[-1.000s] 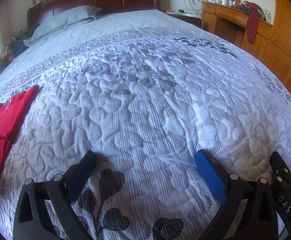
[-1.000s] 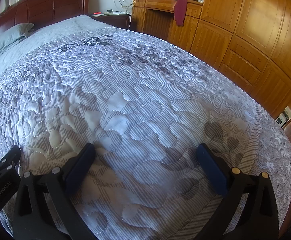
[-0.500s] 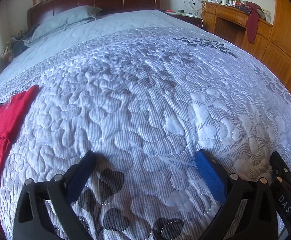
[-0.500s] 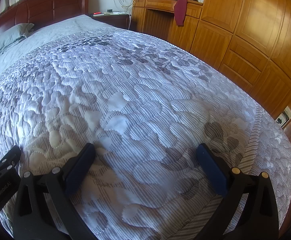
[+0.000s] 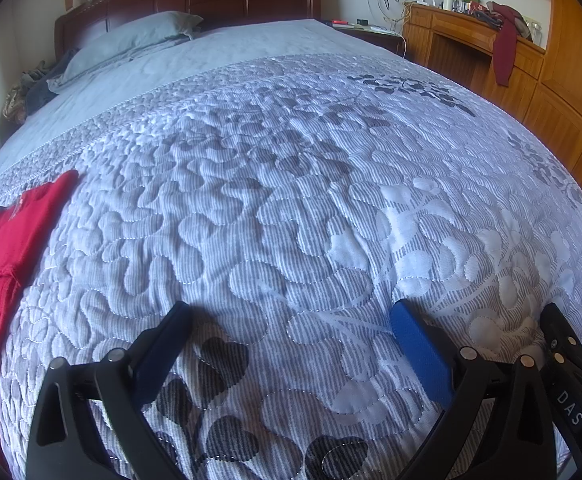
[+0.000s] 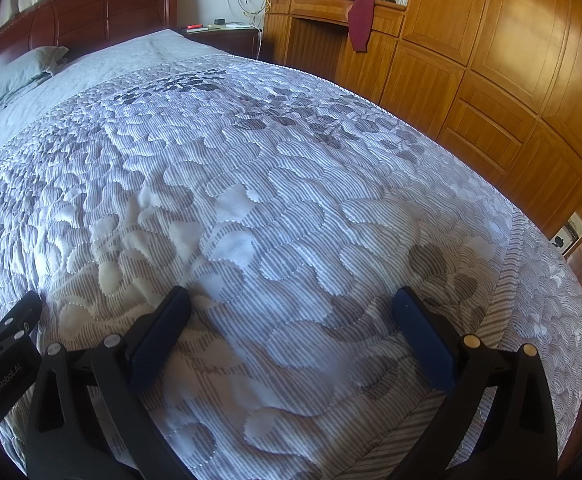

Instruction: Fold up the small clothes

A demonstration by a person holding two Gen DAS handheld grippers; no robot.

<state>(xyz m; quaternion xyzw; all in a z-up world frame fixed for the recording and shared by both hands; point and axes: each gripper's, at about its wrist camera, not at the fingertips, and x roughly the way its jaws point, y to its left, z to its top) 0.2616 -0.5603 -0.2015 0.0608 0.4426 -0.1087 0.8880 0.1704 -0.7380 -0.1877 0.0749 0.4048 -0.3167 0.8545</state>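
Red cloth, the small garment [image 5: 1,256], lies flat at the quilt's [image 5: 291,200] far left edge, well apart from both empty, spread tongs, left [image 5: 291,332] and right [image 6: 291,320]. Reaching that far sideways, the left tongs might snag quilt along with cloth and bunch the garment.

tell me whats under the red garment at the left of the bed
The red garment lies flat on the quilted bedspread, which shows all around its visible edges. Whether anything sits beneath it cannot be seen; the cloth covers that, and the frame cuts it off.
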